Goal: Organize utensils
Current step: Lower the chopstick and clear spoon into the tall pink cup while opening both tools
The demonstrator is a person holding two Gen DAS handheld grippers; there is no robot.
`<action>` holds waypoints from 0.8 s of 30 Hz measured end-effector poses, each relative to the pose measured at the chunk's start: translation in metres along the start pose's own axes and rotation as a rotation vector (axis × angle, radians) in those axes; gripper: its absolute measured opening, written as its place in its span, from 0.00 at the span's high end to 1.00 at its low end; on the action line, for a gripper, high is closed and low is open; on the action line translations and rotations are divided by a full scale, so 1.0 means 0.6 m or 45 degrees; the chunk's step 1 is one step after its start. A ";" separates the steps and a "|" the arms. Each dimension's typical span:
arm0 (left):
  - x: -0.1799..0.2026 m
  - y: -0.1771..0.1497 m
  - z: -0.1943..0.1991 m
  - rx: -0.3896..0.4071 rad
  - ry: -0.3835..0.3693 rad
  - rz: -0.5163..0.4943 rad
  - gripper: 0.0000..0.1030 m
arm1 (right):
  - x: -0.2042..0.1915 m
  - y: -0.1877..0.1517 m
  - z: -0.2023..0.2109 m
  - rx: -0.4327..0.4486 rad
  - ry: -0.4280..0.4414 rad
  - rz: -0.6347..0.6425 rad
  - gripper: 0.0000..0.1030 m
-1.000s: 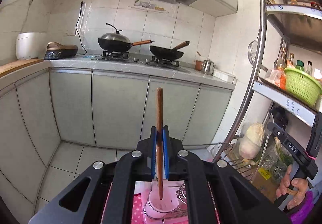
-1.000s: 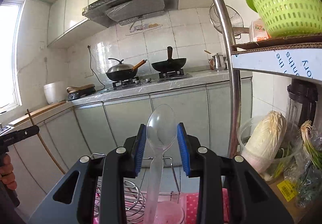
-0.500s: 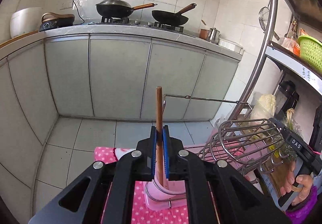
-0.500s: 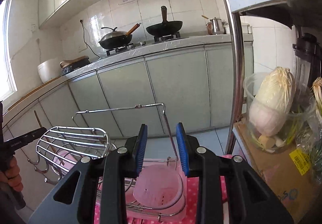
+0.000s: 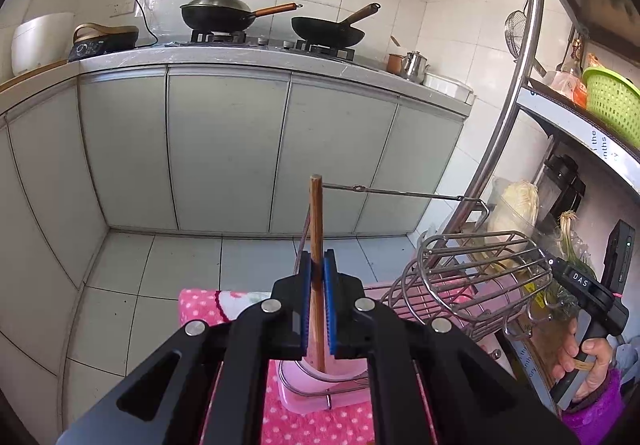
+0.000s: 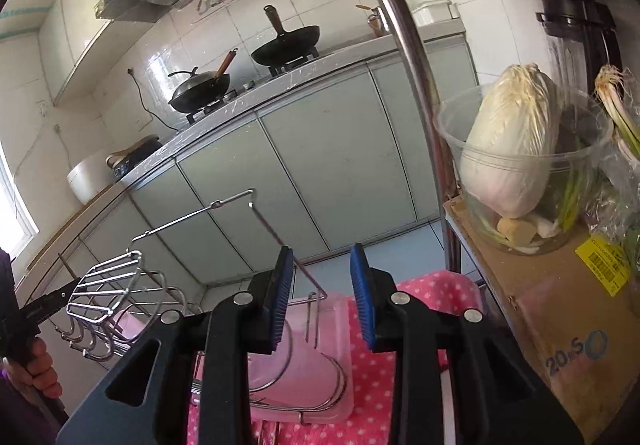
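Observation:
My left gripper [image 5: 319, 265] is shut on a brown wooden chopstick [image 5: 316, 217] held upright, its lower end down in the pink plastic cup [image 5: 340, 373] of a wire utensil rack [image 5: 472, 269]. My right gripper [image 6: 320, 269] is open and empty, just above the same pink cup [image 6: 316, 361] and the rack's wire frame [image 6: 108, 289]. The rack stands on a pink polka-dot cloth [image 5: 320, 421]. The clear spoon is not in view.
Kitchen cabinets [image 5: 224, 149] with two woks [image 5: 216, 15] lie ahead. A metal shelf post [image 6: 416, 93] stands at right, with a cabbage in a clear tub [image 6: 512, 149], a cardboard box [image 6: 560, 333] and a green basket [image 5: 612, 105].
The clear spoon that stood between my right jaws a second ago is gone from them. Both grippers have tilted down towards the rack; the left one has lowered the chopstick into the pink cup.

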State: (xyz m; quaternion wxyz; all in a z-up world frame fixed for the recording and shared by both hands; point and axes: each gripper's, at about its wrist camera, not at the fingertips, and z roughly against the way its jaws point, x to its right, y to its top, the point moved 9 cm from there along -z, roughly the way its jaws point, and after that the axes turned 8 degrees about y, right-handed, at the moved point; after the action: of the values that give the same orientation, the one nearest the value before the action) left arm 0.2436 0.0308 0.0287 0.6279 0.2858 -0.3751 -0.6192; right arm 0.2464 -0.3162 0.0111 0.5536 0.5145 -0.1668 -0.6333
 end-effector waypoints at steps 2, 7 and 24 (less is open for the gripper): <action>0.000 0.002 -0.004 -0.005 0.000 0.004 0.95 | 0.009 -0.009 0.002 -0.004 0.000 -0.017 0.71; 0.005 0.003 -0.004 -0.008 0.014 -0.002 0.94 | 0.009 -0.027 0.010 -0.023 0.017 -0.022 0.71; 0.000 0.002 0.042 -0.025 0.003 0.043 0.81 | -0.039 -0.153 0.057 -0.195 0.014 -0.018 0.70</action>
State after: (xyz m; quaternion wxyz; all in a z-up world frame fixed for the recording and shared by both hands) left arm 0.2237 0.0338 0.0436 0.6414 0.2738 -0.3730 -0.6119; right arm 0.1660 -0.2774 -0.0353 0.5878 0.4754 -0.1112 -0.6451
